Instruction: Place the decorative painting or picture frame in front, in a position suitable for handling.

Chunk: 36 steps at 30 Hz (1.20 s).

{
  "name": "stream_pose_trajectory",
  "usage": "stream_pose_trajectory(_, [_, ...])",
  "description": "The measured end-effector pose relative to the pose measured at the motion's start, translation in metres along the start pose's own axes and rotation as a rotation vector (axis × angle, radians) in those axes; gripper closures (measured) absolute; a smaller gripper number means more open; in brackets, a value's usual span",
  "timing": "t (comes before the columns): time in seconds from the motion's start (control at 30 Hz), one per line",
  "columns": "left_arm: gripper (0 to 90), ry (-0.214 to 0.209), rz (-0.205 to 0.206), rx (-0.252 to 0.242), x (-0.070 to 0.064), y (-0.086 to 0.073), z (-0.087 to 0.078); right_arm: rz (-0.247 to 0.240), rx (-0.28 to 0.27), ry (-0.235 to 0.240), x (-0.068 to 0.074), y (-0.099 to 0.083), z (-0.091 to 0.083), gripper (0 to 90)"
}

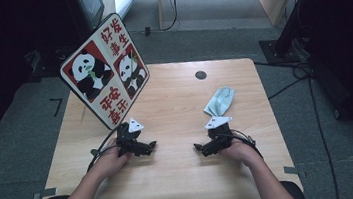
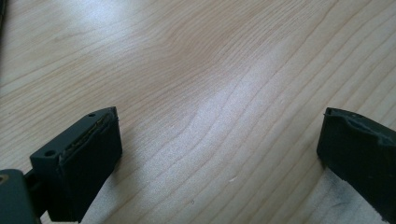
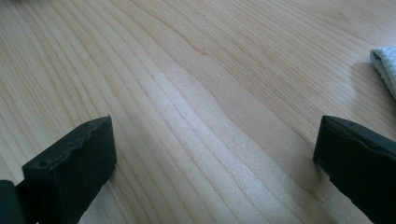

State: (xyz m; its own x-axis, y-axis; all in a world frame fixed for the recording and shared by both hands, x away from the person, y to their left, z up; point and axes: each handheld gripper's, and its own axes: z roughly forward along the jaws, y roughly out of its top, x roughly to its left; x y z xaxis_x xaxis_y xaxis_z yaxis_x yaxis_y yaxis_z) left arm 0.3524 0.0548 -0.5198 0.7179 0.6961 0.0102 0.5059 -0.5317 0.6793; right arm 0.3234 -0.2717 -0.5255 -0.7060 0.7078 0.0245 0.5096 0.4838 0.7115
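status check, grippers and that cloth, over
Left gripper open, empty, on table. Right gripper open, empty. Cloth lies crumpled just beyond right gripper, untouched. Panda sign stands beyond the left.

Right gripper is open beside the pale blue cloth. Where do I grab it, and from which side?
Take the cloth by its narrow near end, the tip closest to the right gripper. It lies flat on the table, fanning wider toward the far side, so come in low from the near side and pinch that bunched tip.

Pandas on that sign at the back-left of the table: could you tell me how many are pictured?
2. One panda fills the upper-left red panel of the sign; the other panda fills the panel to its right. Nothing covers the sign's face.
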Motion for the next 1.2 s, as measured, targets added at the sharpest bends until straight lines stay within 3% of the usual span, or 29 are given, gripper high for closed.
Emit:
stream_pose_trajectory(0.77, [0.0,-0.014,0.011,-0.002,-0.002,0.005,0.004,-0.009,0.001,0.008,-0.002,0.003,0.003,0.0])
stream_pose_trajectory(0.8, [1.0,-0.020,0.019,0.005,-0.001,0.006,0.003,-0.009,0.001,0.008,-0.002,0.003,0.003,0.0])
stream_pose_trajectory(0.9, [18.1,0.002,-0.010,0.011,-0.001,0.011,-0.001,-0.008,0.003,0.009,-0.002,0.003,0.002,0.0])
stream_pose_trajectory(1.13, [14.7,-0.100,-0.012,0.027,0.010,0.013,-0.012,-0.010,0.002,0.010,-0.002,0.002,0.002,0.0])
stream_pose_trajectory(1.17, [14.7,-0.100,-0.012,0.027,0.010,0.013,-0.012,-0.010,0.003,0.010,-0.002,0.002,0.002,0.0])
stream_pose_trajectory(1.2, [14.2,-0.142,-0.017,0.023,0.013,0.013,-0.016,-0.011,0.003,0.010,-0.002,0.002,0.002,0.0])
